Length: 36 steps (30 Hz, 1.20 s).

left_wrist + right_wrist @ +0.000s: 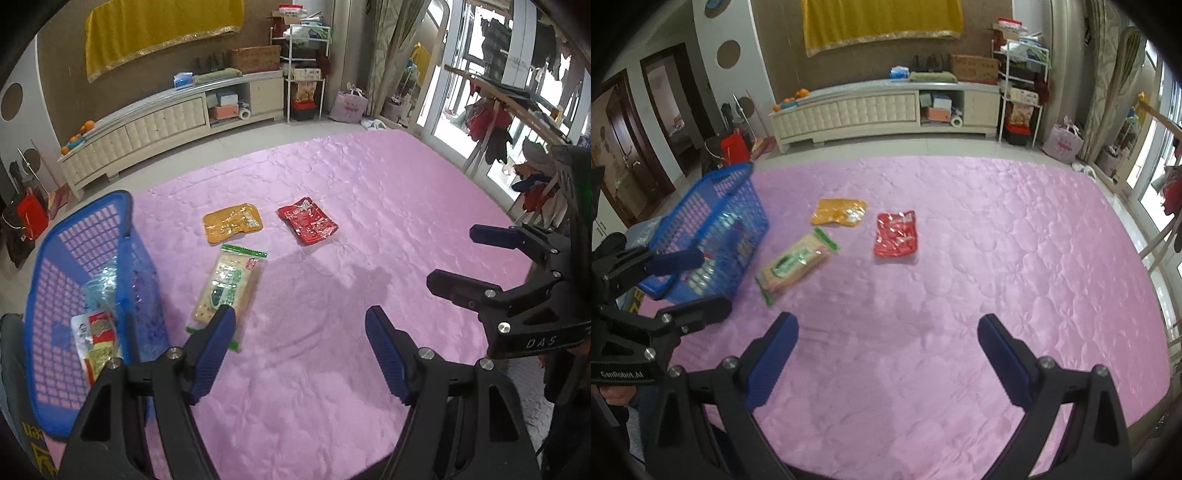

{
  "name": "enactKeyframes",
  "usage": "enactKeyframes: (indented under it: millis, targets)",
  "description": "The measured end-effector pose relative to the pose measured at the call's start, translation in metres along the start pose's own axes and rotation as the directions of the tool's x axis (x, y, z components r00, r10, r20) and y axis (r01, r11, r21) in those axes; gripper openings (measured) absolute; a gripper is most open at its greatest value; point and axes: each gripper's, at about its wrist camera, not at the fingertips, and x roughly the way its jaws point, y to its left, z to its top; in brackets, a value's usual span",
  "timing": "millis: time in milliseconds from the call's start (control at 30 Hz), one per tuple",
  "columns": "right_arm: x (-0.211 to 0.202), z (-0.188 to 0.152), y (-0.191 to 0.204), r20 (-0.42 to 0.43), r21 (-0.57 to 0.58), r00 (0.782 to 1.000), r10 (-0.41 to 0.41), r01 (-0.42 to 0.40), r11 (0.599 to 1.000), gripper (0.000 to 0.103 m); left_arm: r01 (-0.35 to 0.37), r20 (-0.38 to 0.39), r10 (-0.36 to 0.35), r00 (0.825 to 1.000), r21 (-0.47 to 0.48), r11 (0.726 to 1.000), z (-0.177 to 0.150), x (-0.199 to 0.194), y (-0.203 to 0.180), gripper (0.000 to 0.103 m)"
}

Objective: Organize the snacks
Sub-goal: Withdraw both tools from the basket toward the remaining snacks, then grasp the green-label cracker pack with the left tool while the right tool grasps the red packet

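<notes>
- A pink quilted mat (960, 258) covers the floor, in front of a long white cabinet (879, 110).
- Three snack packets lie on the mat: a green cracker pack (227, 284) beside the blue basket (66, 302), an orange pouch (232, 222) and a red pouch (308, 225) farther away.
- The basket holds some packets already.
- The left gripper (300, 350) and the right gripper (886, 354) hover above the mat, fingers spread wide, holding nothing.

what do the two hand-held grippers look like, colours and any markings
Both are matte black angular frames with silver screws and ribbed blue pads on the two fingers. The left hand-held gripper reads "GenRobot.AI" on its body in the right wrist view; the right hand-held gripper reads "DAS" in the left wrist view. No cables show.
</notes>
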Motion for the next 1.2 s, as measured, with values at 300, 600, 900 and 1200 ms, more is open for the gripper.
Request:
enactKeyframes:
  millis: [300, 600, 900, 1200]
  targets:
    - [0.051, 0.003, -0.011, -0.024, -0.037, 0.999, -0.043, 0.042, 0.998, 0.099, -0.079, -0.028, 0.081, 0.996, 0.044, 0.996, 0.002, 0.054, 0.006, 0.071]
    - [0.095, 0.009, -0.014, -0.020, -0.017, 1.000, 0.000, 0.000, 1.000, 0.099, -0.146, -0.086, 0.147, 0.985, 0.019, 0.989, 0.007, 0.108, 0.038, 0.077]
    - [0.110, 0.013, -0.024, 0.010, -0.003, 1.000, 0.024, -0.024, 1.000, 0.099, -0.218, -0.150, 0.228, 0.962, 0.082, 0.972, 0.014, 0.156, 0.057, 0.082]
    - [0.111, 0.011, -0.031, 0.010, 0.001, 0.999, 0.032, -0.032, 0.999, 0.099, -0.093, -0.190, 0.074, 0.979, -0.090, 0.992, 0.011, 0.162, 0.079, 0.086]
